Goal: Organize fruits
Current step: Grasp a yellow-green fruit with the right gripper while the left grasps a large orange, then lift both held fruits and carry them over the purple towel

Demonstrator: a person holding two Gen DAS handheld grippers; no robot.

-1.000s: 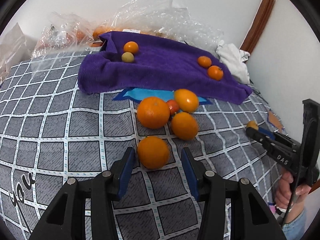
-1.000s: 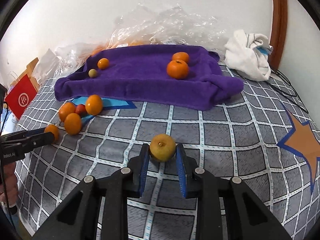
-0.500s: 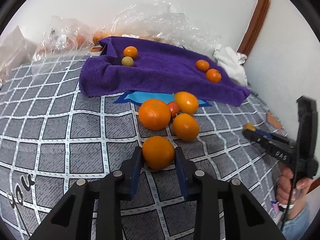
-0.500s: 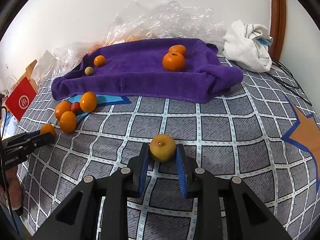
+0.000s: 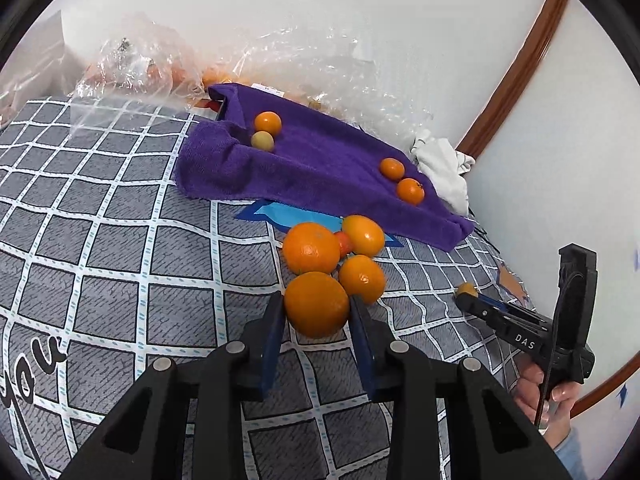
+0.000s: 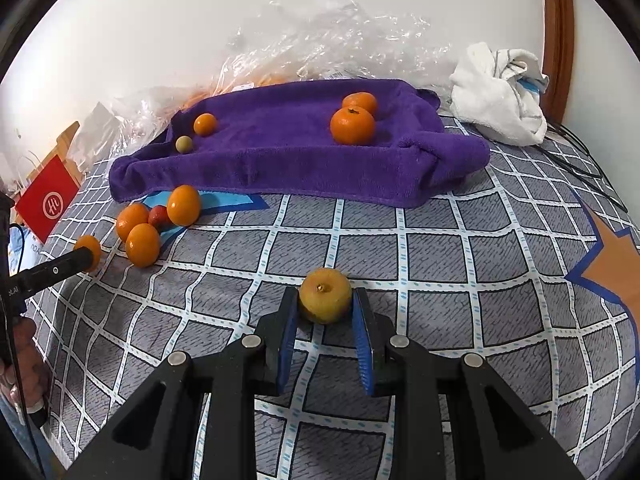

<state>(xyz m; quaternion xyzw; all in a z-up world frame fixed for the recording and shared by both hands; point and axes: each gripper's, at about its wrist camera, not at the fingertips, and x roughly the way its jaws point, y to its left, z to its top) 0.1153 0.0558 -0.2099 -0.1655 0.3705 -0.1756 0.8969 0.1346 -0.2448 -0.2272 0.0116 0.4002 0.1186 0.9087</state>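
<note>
Left wrist view: the left gripper (image 5: 317, 309) has its blue pads pressed on either side of a large orange (image 5: 317, 305), holding it. Just beyond the fingertips, touching or nearly touching the held fruit, sits a cluster of three more oranges (image 5: 311, 247) and a small red fruit (image 5: 344, 242) on the checked bedcover (image 5: 120, 264). Lifting carelessly could nudge that cluster and send it rolling over the soft cover. The grip sits near the fruit's widest part, so I judge a slip possible if the wrist tilts. Farther past the fingers lies the purple towel (image 5: 320, 160), with four small fruits already on it

Right wrist view: the right gripper (image 6: 326, 312) is closed narrowly on a yellowish apple-like fruit (image 6: 325, 295), stem upward, resting on or just above the cover. Well beyond the fingertips the towel (image 6: 288, 152) has raised folds at its near edge; a fruit set down on that ridge could roll back off. The two mandarins (image 6: 353, 125) ahead could be knocked by a hasty placement
</note>
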